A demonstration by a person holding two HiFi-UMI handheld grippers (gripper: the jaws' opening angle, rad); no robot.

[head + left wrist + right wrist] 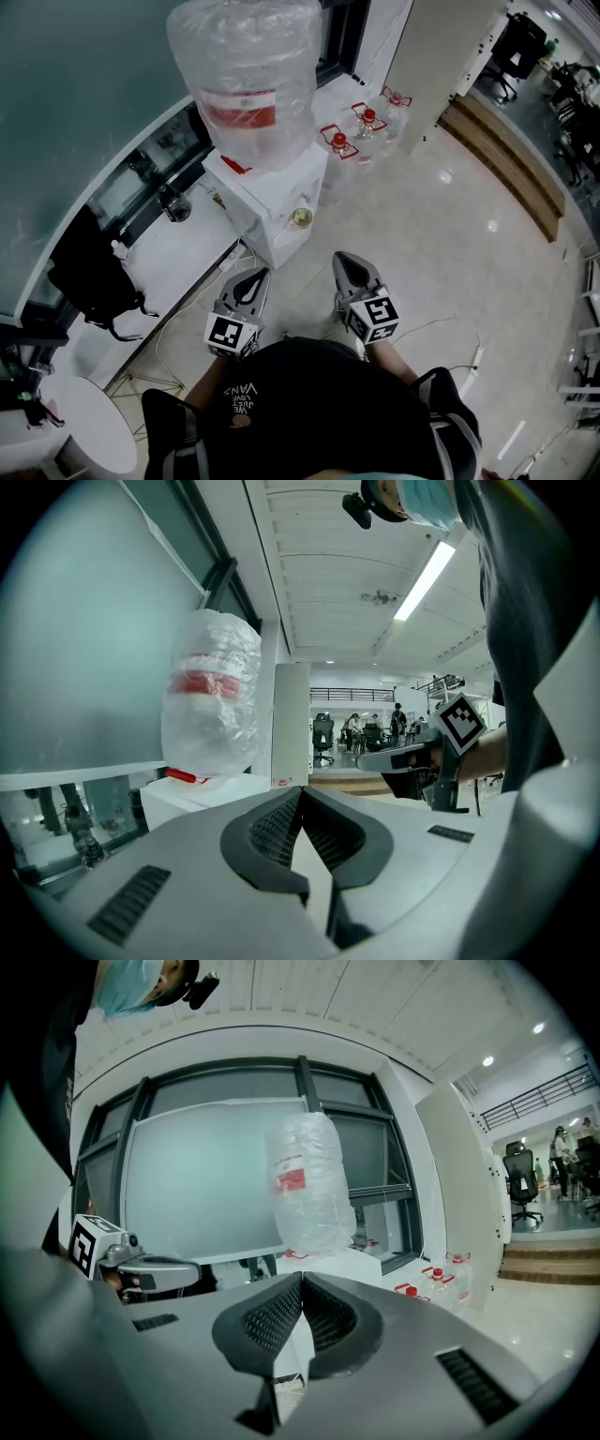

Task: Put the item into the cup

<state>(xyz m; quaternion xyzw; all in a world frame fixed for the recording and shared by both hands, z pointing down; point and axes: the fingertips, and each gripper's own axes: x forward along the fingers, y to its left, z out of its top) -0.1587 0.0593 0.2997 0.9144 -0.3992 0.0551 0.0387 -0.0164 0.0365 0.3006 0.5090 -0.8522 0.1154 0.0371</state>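
Grey jaws of our left gripper [300, 797] and right gripper [302, 1279] were both clenched on nothing, held side by side and about level, well short of the white water dispenser [272, 202]. What looked like the cup [302, 217] sat on its front ledge with something yellowish inside, too small to tell if that was the item. That fitted the item already in, or none picked up, so we judged any move nearby should go slow and clear of the cup.

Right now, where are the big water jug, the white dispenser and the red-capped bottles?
big water jug [246, 66], head view, wrapped side.
white dispenser [274, 208], head view, white body.
red-capped bottles [339, 142], head view, one bottle's cap.
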